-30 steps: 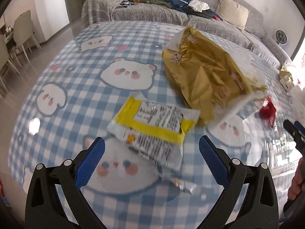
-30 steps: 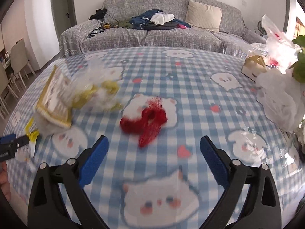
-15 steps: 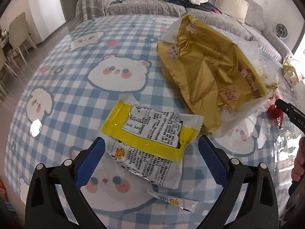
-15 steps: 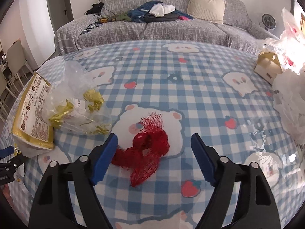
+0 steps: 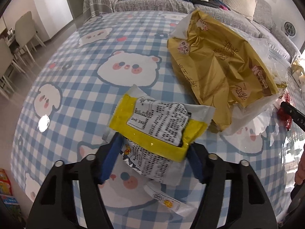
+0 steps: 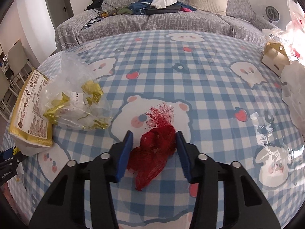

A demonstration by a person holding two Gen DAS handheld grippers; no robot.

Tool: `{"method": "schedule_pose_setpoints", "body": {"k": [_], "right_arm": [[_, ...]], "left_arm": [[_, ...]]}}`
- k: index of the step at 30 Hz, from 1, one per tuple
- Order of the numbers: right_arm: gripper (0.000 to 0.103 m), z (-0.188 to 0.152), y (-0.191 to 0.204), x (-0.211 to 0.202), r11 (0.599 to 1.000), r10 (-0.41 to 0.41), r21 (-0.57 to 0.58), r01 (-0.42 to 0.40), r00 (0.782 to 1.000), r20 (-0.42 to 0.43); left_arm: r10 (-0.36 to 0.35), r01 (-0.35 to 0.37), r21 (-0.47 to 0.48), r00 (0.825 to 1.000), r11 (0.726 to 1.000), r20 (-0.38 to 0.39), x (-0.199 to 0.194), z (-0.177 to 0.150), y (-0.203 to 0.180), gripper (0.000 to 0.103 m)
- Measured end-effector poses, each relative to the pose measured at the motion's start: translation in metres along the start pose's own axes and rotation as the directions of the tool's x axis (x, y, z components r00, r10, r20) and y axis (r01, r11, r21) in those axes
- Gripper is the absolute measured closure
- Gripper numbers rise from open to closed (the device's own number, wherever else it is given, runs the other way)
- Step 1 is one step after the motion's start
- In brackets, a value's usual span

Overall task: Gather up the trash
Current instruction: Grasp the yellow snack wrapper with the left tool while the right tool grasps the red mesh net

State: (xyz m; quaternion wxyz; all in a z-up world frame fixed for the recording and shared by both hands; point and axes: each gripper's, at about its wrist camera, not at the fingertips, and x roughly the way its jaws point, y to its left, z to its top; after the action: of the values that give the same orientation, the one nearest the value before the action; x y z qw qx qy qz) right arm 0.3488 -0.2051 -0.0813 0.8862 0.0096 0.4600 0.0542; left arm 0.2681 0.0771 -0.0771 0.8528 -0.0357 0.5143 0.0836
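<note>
the left tongs (image 5: 152, 158) stand low over the checked tablecloth (image 5: 80, 87) with their blue pads (image 5: 111, 158) drawn in against both sides of a yellow and silver snack wrapper (image 5: 160, 126). the jaws are partly closed, the pads touching the wrapper's edges, so the wrapper sits pinched between them while still lying on the cloth. just beyond it, to the right, a large gold bag (image 5: 221, 66) lies tilted on a clear plastic bag (image 5: 265, 61), its near corner beside the wrapper. a small torn strip (image 5: 167, 202) lies on the cloth between the tong arms. at the far right edge a bit of red net (image 5: 286, 114) shows behind the other tool's black tip.

from the right wrist, the right tongs (image 6: 154, 150) are narrowed around a bunched red mesh net (image 6: 156, 148) lying on a bear print. the right pad touches the bundle; the left pad is just beside it, and i cannot tell whether it presses. to the left lie a clear bag of gold scraps (image 6: 80, 99) and the gold bag (image 6: 30, 110). a small cardboard box (image 6: 274, 61) sits at the far right, beside white plastic bags (image 6: 293, 87). a grey sofa (image 6: 171, 22) stands behind the table.
</note>
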Motion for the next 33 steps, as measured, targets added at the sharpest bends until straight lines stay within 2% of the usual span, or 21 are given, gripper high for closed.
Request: {"method": "schedule_pose_setpoints", "body": {"k": [6,10,19,33], "right_arm": [[0.084,-0.003,0.002,0.0,0.999,-0.027,-0.019,0.026,1.0,-0.003],[0.086,-0.005,0.002,-0.001,0.999,-0.025,-0.022,0.025,1.0,0.0],[0.086,-0.006,0.001,-0.009,0.999,-0.036,-0.014,0.036,0.999,0.015],[0.086,-0.02,0.004,-0.044,0.999,-0.04,-0.013,0.04,0.998,0.046]], "left_arm": [[0.018,-0.018,-0.01,1.0,1.0,0.006,-0.004,0.002,-0.002,0.066],[0.027,-0.027,-0.031,1.0,0.999,0.009,-0.006,0.003,0.004,0.076],[0.01,-0.009,-0.046,0.999,0.999,0.03,-0.015,0.001,0.009,0.081],[-0.013,0.015,-0.042,0.998,0.999,0.054,-0.042,-0.013,0.001,0.081]]}}
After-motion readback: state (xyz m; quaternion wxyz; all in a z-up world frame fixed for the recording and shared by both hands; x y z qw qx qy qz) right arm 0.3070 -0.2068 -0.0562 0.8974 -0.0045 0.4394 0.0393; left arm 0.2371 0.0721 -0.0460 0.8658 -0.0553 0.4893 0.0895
